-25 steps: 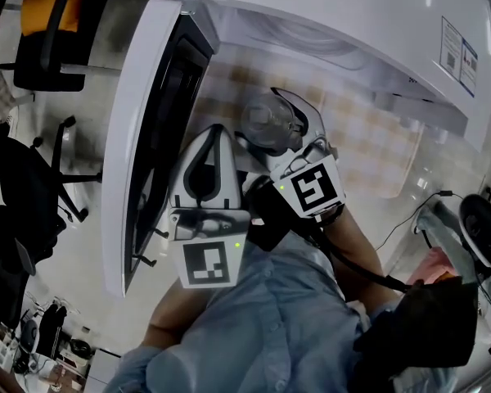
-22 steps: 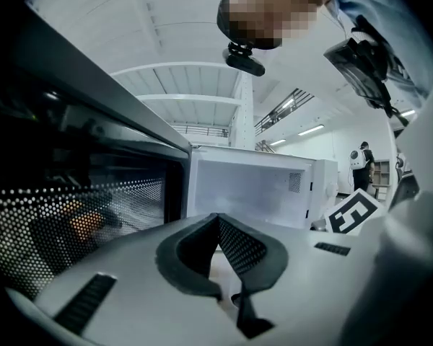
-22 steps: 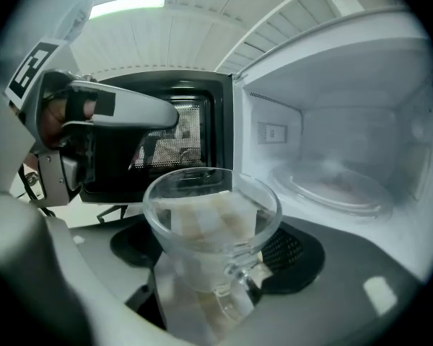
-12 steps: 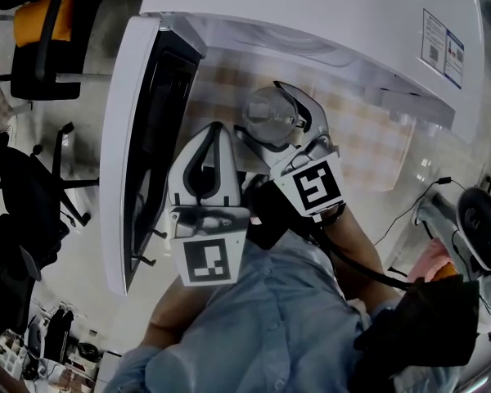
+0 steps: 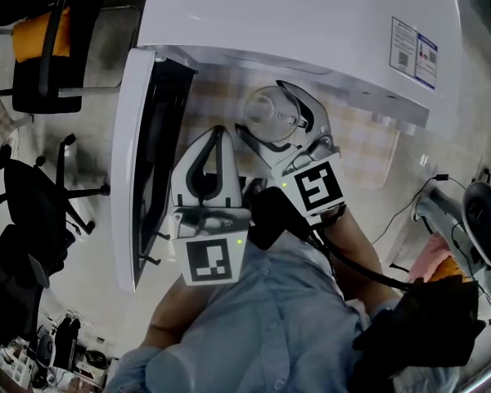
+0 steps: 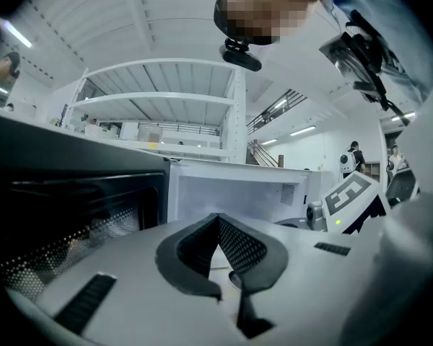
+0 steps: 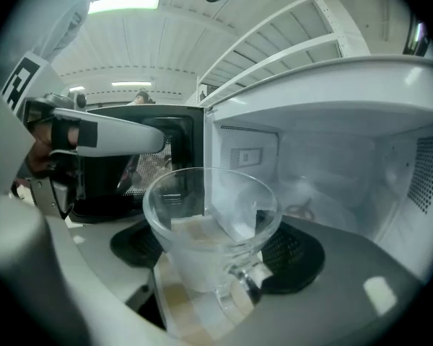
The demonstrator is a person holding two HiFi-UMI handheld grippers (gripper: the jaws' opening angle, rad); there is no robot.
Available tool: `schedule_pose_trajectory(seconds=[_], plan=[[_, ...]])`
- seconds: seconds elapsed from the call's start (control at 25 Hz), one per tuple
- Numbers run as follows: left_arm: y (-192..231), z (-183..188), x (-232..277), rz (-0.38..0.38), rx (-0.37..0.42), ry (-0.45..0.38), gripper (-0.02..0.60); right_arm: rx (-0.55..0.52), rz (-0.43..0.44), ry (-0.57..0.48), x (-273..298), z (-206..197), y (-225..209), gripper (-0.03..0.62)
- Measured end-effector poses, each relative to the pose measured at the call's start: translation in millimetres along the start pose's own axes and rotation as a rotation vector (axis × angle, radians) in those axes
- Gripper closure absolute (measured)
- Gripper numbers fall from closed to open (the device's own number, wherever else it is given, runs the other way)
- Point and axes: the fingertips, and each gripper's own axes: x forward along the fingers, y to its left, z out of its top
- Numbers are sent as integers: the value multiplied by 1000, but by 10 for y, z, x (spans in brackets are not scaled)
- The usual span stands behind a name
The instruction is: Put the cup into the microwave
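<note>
Glass is what the right gripper (image 5: 266, 109) has between its 2 jaws: the clear cup (image 7: 209, 222), upright with its rim up, is clamped low on its body by the dark pads (image 7: 299, 254) on both sides. The cup hangs in the air in front of the open cavity (image 7: 332, 171) of the white microwave (image 5: 311, 23), above the checked cloth (image 5: 376, 154) on the table. Whether its rim has crossed the threshold cannot be told. Through the cup's wall the edge between door and cavity shows.

The microwave's door (image 5: 143, 162) stands swung out to the left of the head view, its dark window facing the grippers.

The left gripper (image 5: 218, 131) sits just beside the right one, on the door side, pointing toward the cavity. Its 2 jaws meet at their tips with nothing between them; it touches neither the cup nor the door. Both marker cubes (image 5: 207, 260) face the head camera
</note>
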Motion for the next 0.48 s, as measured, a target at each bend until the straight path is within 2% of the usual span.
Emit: schedule_pose_trajectory(seconds=[0.48], plan=[[-68, 209, 224, -51, -9, 10, 574, 1, -38, 5, 60, 248, -310, 217]])
